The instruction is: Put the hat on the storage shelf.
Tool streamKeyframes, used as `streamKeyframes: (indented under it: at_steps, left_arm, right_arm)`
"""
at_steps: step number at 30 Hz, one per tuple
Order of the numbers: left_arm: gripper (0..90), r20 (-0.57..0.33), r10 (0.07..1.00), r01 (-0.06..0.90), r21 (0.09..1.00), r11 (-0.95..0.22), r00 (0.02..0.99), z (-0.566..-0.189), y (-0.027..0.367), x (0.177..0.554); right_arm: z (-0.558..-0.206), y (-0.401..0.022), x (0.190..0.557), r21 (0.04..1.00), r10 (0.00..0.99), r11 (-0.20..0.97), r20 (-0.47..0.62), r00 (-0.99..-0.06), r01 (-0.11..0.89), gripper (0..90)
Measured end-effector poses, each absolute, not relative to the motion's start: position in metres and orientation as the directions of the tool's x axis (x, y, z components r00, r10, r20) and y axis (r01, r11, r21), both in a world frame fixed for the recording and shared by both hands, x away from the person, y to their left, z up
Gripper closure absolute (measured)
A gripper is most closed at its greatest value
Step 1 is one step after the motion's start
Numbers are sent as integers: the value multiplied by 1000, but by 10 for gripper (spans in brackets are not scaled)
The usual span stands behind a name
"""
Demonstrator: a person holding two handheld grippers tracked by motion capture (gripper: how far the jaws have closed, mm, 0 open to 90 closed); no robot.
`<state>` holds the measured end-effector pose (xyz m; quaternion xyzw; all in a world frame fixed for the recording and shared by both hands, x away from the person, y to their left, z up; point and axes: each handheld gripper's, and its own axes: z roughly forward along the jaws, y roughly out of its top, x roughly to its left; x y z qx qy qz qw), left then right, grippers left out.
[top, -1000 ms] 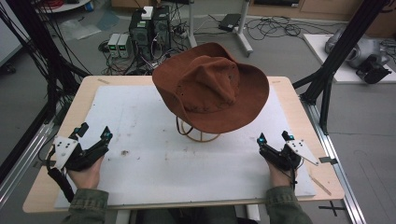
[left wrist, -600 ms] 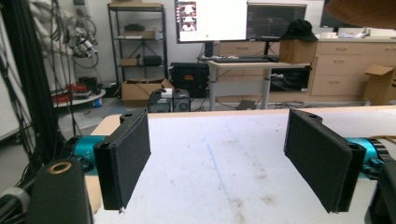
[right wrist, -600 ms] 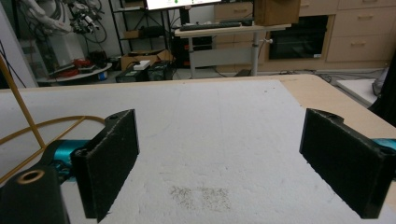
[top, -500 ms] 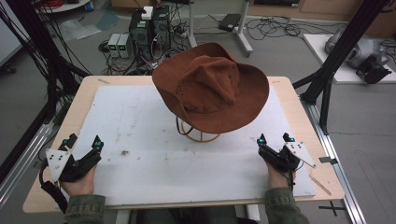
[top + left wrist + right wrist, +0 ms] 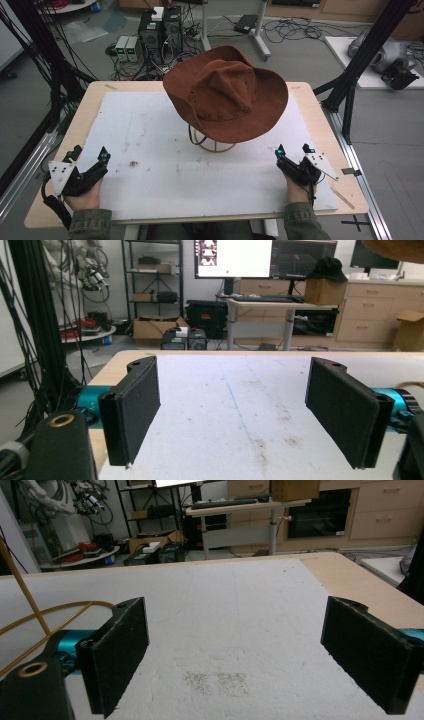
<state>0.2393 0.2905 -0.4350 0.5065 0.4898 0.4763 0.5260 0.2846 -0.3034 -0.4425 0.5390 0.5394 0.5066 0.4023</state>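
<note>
Wooden table (image 5: 320,107), light in colour, with a white sheet (image 5: 165,150) covering most of its top and bare wood showing as a narrow border on every side. Near the far middle, a brown wide-brimmed hat (image 5: 227,92) sits tilted on a thin wire stand (image 5: 212,145). The whole near half of the sheet lies open. The left gripper (image 5: 90,154) rests at the near left edge, jaws held wide apart with nothing between them. The right gripper (image 5: 293,148) rests near the right corner on the person's side, jaws likewise spread wide on nothing. The hat stands well apart from both, ahead of them and between them.
</note>
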Motion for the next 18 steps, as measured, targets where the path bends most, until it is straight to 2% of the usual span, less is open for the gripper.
streamKeyframes:
  at_steps: [18]
  left_arm:
    - [225,-44,996,2,999,44,79,-435,289,241]
  right_arm:
    - [-443,-306,284,977,988,-101,120,-93,187,111]
